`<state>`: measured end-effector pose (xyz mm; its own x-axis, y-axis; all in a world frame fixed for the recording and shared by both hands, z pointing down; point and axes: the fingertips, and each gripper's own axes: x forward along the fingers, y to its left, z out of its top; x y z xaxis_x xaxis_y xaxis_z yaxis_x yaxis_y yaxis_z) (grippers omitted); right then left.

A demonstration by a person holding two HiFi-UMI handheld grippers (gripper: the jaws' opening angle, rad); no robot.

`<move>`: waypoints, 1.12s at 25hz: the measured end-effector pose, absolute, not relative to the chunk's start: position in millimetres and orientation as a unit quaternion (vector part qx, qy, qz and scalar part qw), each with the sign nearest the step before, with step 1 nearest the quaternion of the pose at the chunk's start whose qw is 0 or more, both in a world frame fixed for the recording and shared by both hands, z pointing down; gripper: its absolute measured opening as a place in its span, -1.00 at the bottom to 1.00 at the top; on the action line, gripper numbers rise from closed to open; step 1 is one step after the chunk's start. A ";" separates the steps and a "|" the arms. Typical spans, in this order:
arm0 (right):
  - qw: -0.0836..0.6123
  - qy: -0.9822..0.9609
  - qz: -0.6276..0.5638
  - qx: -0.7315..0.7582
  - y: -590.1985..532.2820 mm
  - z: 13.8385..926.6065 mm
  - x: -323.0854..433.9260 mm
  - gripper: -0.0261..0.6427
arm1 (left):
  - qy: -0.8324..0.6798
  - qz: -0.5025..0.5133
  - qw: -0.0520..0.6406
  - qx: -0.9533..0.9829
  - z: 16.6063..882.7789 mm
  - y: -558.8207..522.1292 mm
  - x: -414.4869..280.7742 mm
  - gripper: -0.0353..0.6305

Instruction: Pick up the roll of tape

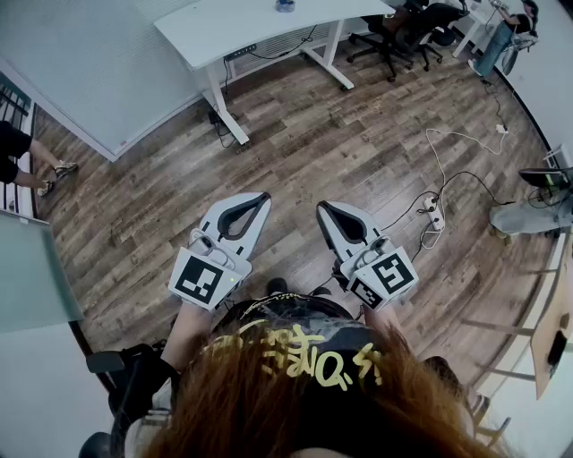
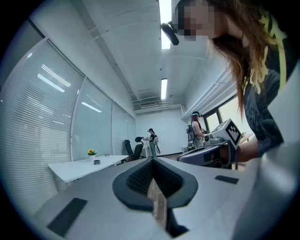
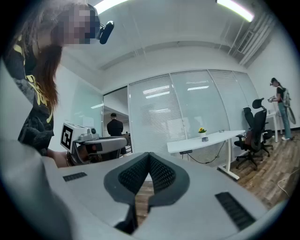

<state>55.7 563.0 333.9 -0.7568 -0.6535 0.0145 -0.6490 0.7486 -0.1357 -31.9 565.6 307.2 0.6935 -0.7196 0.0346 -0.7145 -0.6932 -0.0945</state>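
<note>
Both tools are clenched shut with nothing between the jaws. In the head view the left gripper (image 1: 265, 197) and the right gripper (image 1: 321, 208) sit side by side in the lower middle of the frame, over the wooden floor (image 1: 304, 143). The roll of tape (image 1: 285, 5) lies on the white desk (image 1: 242, 27) at the top edge, well apart from both. In the left gripper view it shows at the left of the frame, near a small potted flower (image 2: 91, 153).
</note>
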 end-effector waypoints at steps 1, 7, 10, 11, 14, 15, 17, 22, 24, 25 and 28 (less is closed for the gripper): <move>0.017 0.935 -0.066 -0.348 563.6 334.2 54.7 -0.91 | 0.390 -0.034 0.036 -0.920 307.2 566.1 -33.1 -0.92; 0.014 0.935 -0.064 -0.347 566.3 336.3 53.4 -0.91 | 0.389 -0.026 0.045 -0.920 307.5 566.6 -34.6 -0.92; 0.012 0.936 -0.064 -0.345 567.7 336.6 50.2 -0.91 | 0.388 -0.030 0.039 -0.920 309.0 568.3 -35.5 -0.92; 0.011 0.937 -0.062 -0.344 567.9 336.1 48.7 -0.91 | 0.389 -0.031 0.039 -0.920 309.2 568.1 -36.7 -0.92; 0.021 0.937 -0.052 -0.346 567.9 330.8 48.1 -0.91 | 0.399 -0.011 0.036 -0.916 303.5 563.7 -39.6 -0.92; 0.027 0.937 -0.049 -0.346 567.6 328.7 49.0 -0.91 | 0.405 -0.002 0.029 -0.914 301.7 561.6 -40.5 -0.92; 0.037 0.936 -0.043 -0.346 567.6 325.7 50.2 -0.88 | 0.415 0.011 0.014 -0.910 300.5 558.7 -42.6 -0.87; 0.052 0.894 -0.043 -0.444 548.0 326.6 82.7 0.07 | 0.446 0.039 0.027 -0.894 293.1 554.8 -61.3 0.42; 0.055 0.875 -0.038 -0.479 539.7 324.1 100.7 0.14 | 0.461 0.053 0.021 -0.885 289.8 549.7 -74.4 0.42; 0.057 0.872 -0.038 -0.485 537.6 322.3 104.6 0.16 | 0.466 0.057 0.014 -0.883 289.3 546.9 -79.8 0.42; 0.055 0.874 -0.033 -0.482 536.7 320.6 101.9 0.17 | 0.472 0.055 0.012 -0.880 290.1 543.6 -88.1 0.43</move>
